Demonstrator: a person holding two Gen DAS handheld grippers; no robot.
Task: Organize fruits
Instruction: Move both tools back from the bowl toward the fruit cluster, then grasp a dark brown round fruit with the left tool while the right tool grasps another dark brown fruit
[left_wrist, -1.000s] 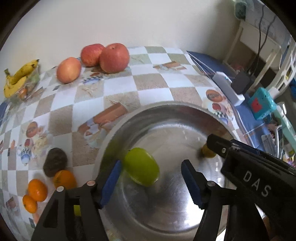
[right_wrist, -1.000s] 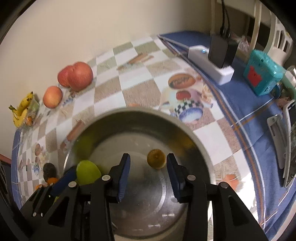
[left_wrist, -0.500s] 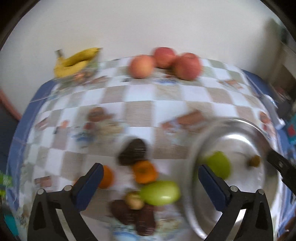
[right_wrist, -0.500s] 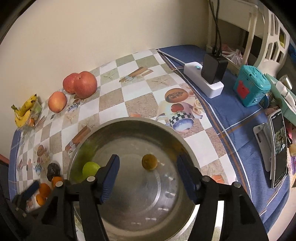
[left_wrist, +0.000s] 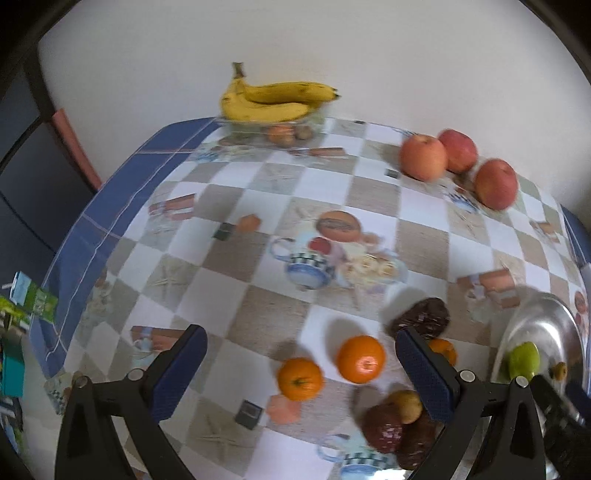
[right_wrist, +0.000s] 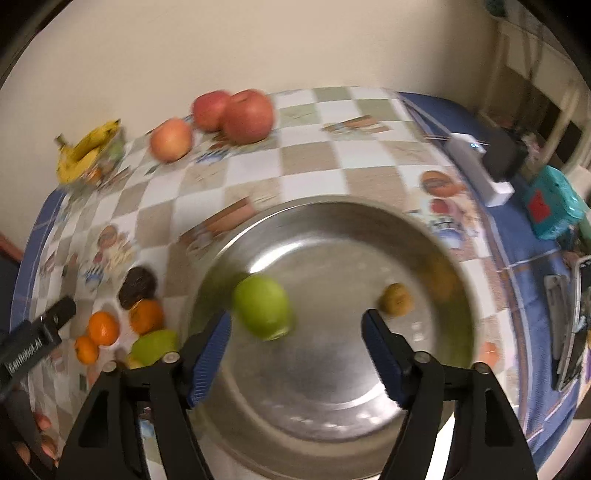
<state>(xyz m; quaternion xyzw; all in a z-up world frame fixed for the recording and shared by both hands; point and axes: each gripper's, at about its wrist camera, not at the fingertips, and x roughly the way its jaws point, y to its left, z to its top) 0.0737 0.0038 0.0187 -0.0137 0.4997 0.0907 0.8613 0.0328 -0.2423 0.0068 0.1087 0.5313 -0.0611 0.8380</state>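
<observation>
Two fruits lie in the steel bowl (right_wrist: 332, 236) — a green one (right_wrist: 262, 308) and a small brownish one (right_wrist: 397, 299). Right gripper (right_wrist: 295, 354), jaws just widened, grasps nothing; left gripper (left_wrist: 299, 373) gapes empty over the tangerines (left_wrist: 360, 358).

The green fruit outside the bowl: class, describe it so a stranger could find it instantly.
Start at the steel bowl. Just outside its left rim lies a fruit cluster; the green fruit sits nearest the bowl, below the oranges. It is the only green one still on the tablecloth.
</observation>
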